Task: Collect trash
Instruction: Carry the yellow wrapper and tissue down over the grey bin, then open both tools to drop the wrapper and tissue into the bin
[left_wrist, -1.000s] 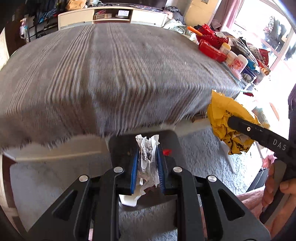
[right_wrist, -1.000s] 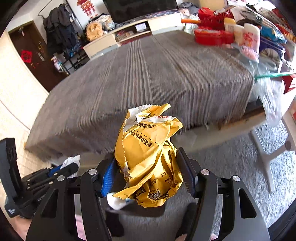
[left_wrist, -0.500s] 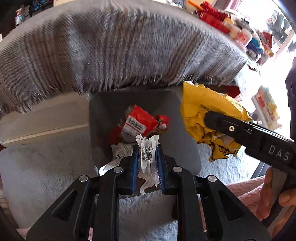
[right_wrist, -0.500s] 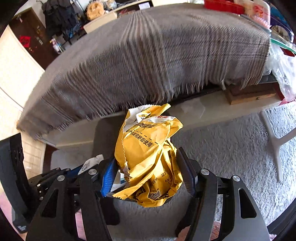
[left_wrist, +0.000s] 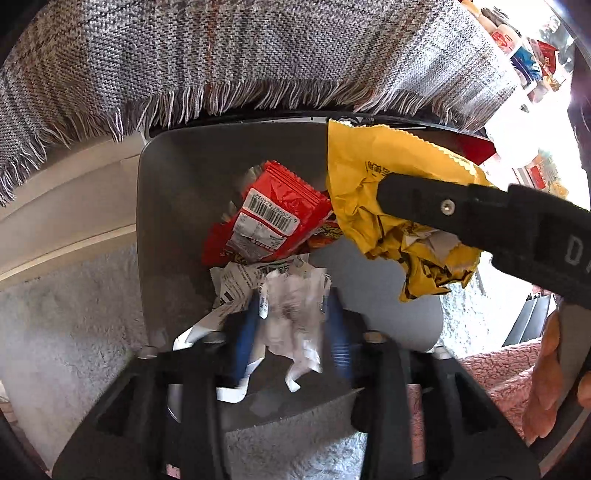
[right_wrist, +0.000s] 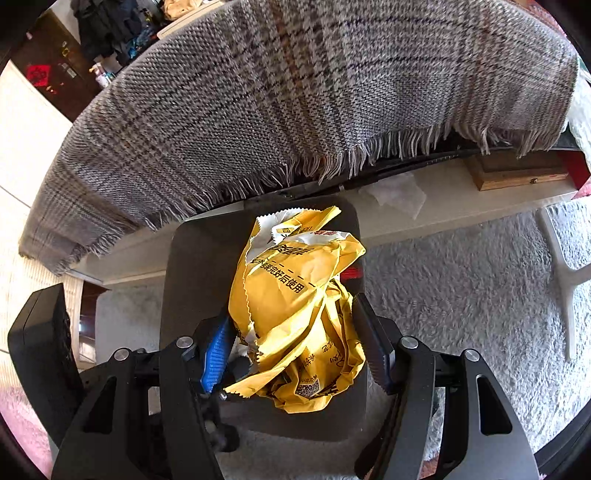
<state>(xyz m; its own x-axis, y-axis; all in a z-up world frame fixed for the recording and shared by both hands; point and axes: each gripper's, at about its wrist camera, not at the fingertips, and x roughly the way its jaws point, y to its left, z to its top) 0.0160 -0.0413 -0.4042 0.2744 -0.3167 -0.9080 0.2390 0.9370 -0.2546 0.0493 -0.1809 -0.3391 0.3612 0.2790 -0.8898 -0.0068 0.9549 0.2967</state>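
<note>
A grey bin (left_wrist: 173, 206) stands on the rug under the table edge, with a red wrapper (left_wrist: 273, 214) and paper scraps inside. My left gripper (left_wrist: 291, 306) hangs over its near side, blurred. Its jaws are opening, and the crumpled white receipt (left_wrist: 291, 317) sits loose between the blue pads. My right gripper (right_wrist: 295, 332) is shut on a crumpled yellow bag (right_wrist: 295, 302) above the bin (right_wrist: 192, 258). In the left wrist view the yellow bag (left_wrist: 369, 173) hangs over the bin's right side under a black finger (left_wrist: 443, 206).
A fringed grey plaid cloth (right_wrist: 295, 92) droops from the table just behind the bin. A shaggy grey rug (right_wrist: 461, 295) covers the floor. A white stool leg (right_wrist: 561, 266) stands at right, a wooden box (right_wrist: 517, 173) under the table. A hand (left_wrist: 546, 369) holds the right gripper.
Both grippers have come down from table height to just over the bin. The left jaws, shut on the receipt before, have spread apart. The right still grips the yellow bag.
</note>
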